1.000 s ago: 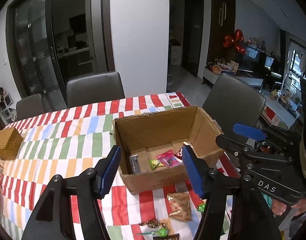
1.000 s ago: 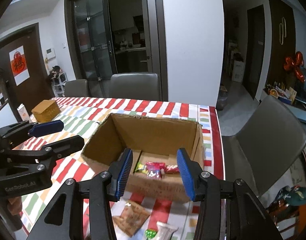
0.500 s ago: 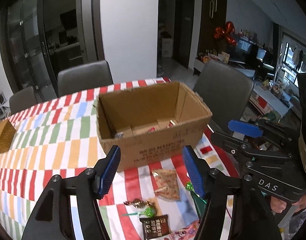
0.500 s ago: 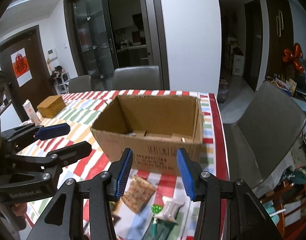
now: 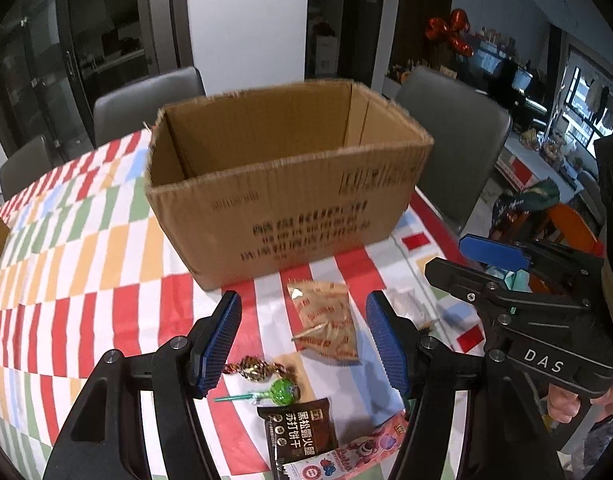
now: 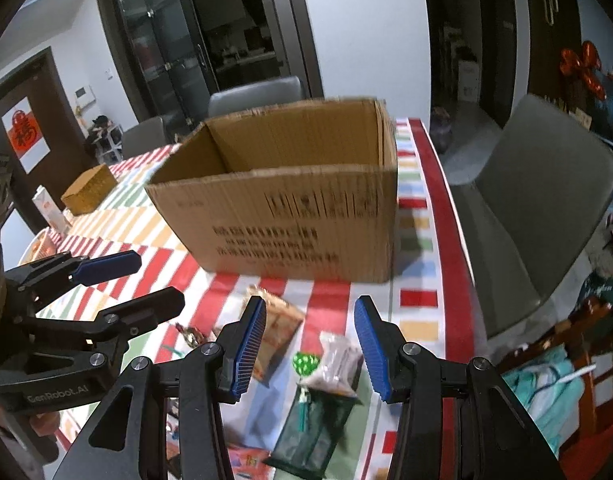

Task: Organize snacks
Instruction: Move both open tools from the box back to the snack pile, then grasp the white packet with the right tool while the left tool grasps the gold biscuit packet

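The counter (image 5: pixel 86 248), under a striped cloth of red, green, orange and blue, carries an open cardboard box (image 5: pixel 290 196) with blurred black print. Only the right wrist view shows a woven basket (image 6: pixel 89 189) and a door with a red paper sign (image 6: pixel 24 136). Snacks lie before the box: a tan packet (image 5: pixel 326 320), a black packet (image 5: pixel 298 432) with unreadable Chinese writing, a green lollipop (image 5: pixel 282 392). The left gripper (image 5: pixel 304 344) and right gripper (image 6: pixel 308 348), marked "DAS", hover with fingers apart, empty.

An open cardboard box (image 5: pixel 306 216) stood upright on the striped tabletop (image 5: pixel 86 240); loose snacks (image 5: pixel 326 320) lay scattered just before it.
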A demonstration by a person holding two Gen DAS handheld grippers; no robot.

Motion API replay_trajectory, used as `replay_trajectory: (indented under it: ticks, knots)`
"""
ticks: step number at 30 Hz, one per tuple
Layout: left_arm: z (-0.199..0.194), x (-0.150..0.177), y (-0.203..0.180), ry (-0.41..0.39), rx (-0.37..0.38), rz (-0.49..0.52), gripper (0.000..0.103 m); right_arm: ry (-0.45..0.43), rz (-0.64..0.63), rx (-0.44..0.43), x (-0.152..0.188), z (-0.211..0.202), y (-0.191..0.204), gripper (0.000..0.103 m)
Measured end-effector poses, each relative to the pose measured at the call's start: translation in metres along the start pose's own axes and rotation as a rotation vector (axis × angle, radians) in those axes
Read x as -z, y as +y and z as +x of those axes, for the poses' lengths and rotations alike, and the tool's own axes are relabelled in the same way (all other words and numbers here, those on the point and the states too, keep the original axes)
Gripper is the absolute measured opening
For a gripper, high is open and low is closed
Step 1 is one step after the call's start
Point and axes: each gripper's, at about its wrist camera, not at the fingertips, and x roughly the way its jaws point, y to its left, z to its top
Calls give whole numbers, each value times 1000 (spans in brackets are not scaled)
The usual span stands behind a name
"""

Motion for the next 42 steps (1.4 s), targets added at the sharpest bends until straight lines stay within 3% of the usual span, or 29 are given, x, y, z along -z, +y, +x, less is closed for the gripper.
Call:
replay_trajectory:
  ticks: [12,27,42]
  knots:
    - [36,20,-3,89,25,23,64,98,53,1,29,30,-12,47]
    - [76,14,-1,144,34,26,64,155,96,-5,41,60,-23,47]
    - [101,10,2,196,54,-5,60,185,89,13,42,78,-31,34]
